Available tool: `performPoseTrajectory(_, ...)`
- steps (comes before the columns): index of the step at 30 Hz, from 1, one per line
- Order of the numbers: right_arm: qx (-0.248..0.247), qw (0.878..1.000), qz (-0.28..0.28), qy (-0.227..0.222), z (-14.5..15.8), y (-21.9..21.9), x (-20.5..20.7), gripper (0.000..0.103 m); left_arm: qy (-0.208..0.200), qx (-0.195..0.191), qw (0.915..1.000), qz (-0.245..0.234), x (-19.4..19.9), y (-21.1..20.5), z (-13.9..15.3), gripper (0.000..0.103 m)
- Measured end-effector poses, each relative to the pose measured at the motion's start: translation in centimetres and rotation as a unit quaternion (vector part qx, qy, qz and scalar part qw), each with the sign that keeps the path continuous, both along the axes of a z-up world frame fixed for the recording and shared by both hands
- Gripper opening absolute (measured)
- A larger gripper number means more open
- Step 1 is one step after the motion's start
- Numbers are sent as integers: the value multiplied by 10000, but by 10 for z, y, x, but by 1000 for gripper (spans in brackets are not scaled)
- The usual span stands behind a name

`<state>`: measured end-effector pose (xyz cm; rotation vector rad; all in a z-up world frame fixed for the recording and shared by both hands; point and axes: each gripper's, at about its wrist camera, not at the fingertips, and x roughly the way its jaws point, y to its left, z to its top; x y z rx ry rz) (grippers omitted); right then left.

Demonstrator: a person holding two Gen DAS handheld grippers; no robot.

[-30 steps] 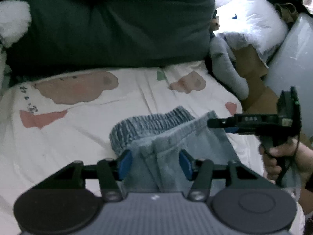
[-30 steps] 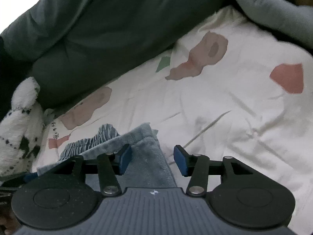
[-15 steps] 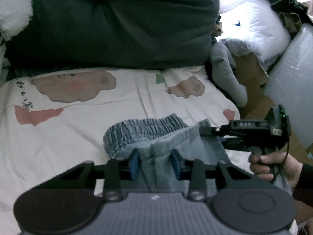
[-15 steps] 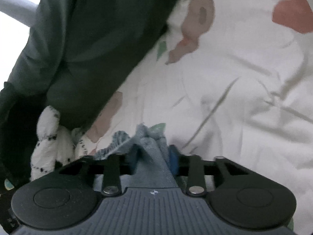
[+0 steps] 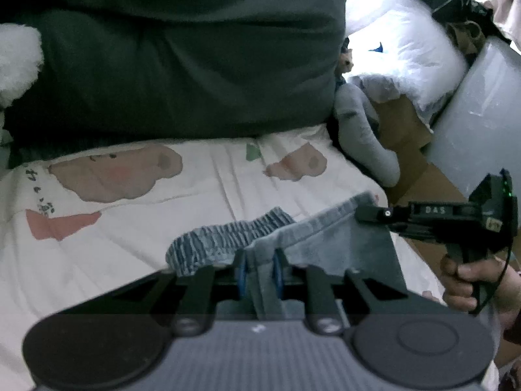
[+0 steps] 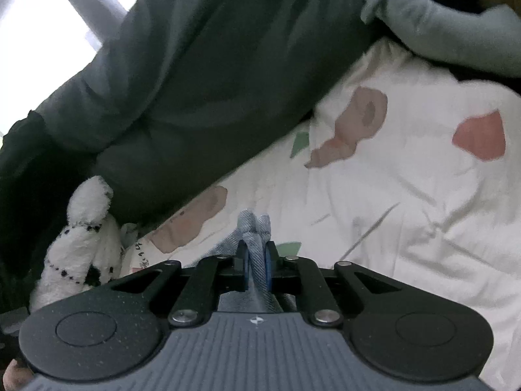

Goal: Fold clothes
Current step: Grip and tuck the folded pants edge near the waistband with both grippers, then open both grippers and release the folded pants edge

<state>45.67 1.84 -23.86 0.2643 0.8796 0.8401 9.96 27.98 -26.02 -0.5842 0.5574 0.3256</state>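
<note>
The only lettering I can read is "DAS", white on the black body of the right claw [image 5: 361,213], at the right of the left wrist view. A green light glows on its rear block, and a hand [image 5: 469,280] grips its handle at the lower right. Small dark characters are printed on the sheet [image 5: 202,202] at the left edge, too blurred to read.

The jeans [image 5: 325,238] lie low in the middle of the frame on the bed: soft, faded blue denim with a ribbed, gathered elastic waistband bunched to the left. The left claw [image 5: 259,268] is clamped on a fold of denim, blue pads pressing from both sides. In the right wrist view the right claw [image 6: 257,260] pinches a hem, the cloth poking up past the tips in two rounded lobes.

The sheet is white, creased cotton printed with pink-brown blobs, red patches and small green shapes. Behind it sits a big, dark green pillow [image 5: 182,65], plump and wrinkled. A fluffy white plush toy [image 6: 81,244] with black stitched dots leans at the lower left of the right wrist view. A grey, tube-shaped stuffed limb [image 5: 364,137] hangs over the bed's right edge, beside brown cardboard [image 5: 407,130] and a puffy white pillow [image 5: 407,55].
</note>
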Motion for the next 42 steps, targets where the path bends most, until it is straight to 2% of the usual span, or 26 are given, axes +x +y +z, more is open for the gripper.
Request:
performPoseTrajectory(6,60,9998,-63,-165,12,0,-5,9,-130,131,9998,-44,-2,4,13,17)
performPoseTrajectory(11,-138,9995,-192,-224,10,11,-3,9,23,18,10000,-69,15,21,7,17)
performPoseTrajectory(16,-195,9990,-331,-242,6,20,3,8,104,92,9999,-98,24,30,5,18)
performPoseTrajectory(19,-312,9987,-337,-201,0,27,7,8,316,31,9994,-116,31,40,-11,18)
performPoseTrajectory(21,-433,9982,-372,-169,-4,31,8,8,501,-275,9984,0,33,48,-28,18)
performPoseTrajectory(23,-563,9974,-431,-138,-9,34,9,8,619,-364,9974,9,35,52,-37,20)
performPoseTrajectory(25,-694,9963,-490,-107,-13,38,9,13,609,-367,9975,37,34,54,-35,30)
performPoseTrajectory(27,-801,9952,-550,-92,-16,40,9,15,570,-291,9979,106,30,55,-30,37)
performPoseTrajectory(28,-791,9951,-574,-141,-14,39,7,21,550,-182,9982,138,28,53,-25,37)
performPoseTrajectory(30,-811,9946,-584,-276,-9,37,1,26,501,18,9986,192,23,51,-16,37)
performPoseTrajectory(34,-792,9937,-535,-585,1,43,-12,26,271,196,9993,145,17,44,3,35)
performPoseTrajectory(37,-768,9925,-487,-823,9,49,-22,26,77,314,9995,-60,21,34,15,31)
performPoseTrajectory(42,-798,9919,-78,-985,1,76,-43,26,157,336,9991,-214,34,25,5,29)
